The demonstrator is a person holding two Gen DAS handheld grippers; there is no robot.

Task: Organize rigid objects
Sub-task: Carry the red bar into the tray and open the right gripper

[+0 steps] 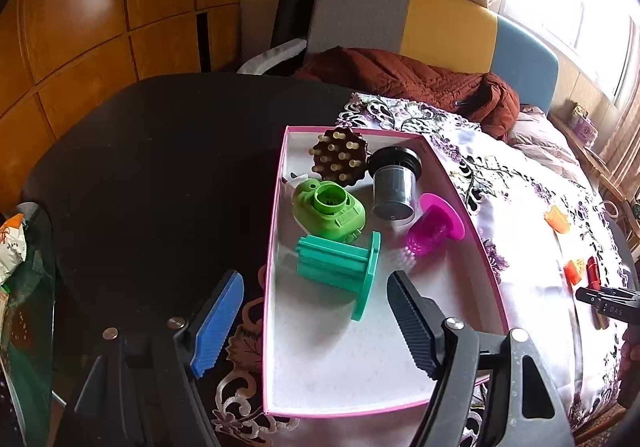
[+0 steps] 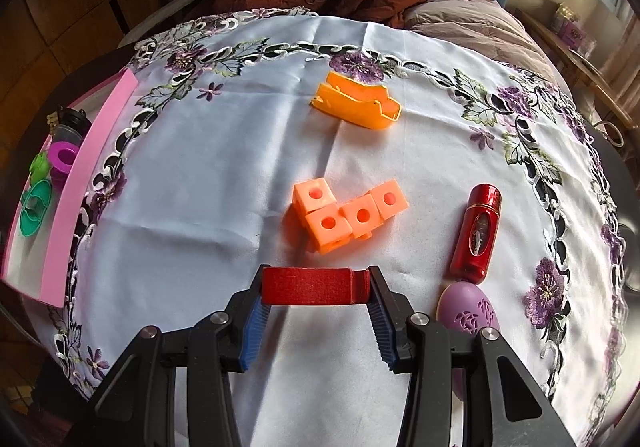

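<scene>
Right tongs (image 2: 316, 293) pinch a red textured plastic block (image 2: 310, 286) at its ends above the embroidered white tablecloth (image 2: 240, 151). Left tongs (image 1: 316, 307) hang spread over the pink-rimmed cardboard tray (image 1: 276, 207), empty. Risk: the end-grip is shallow, so the block may twist loose. Ahead lie joined orange plastic cubes (image 2: 348, 215).

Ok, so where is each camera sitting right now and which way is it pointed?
Left wrist: sits behind the open left gripper, looking down into the pink tray of parts; both fingers show.
Right wrist: sits behind the right gripper, looking across the tablecloth; its fingers hold a red block.
Shared: the tray, the tablecloth, the orange cubes and the brown jacket.
</scene>
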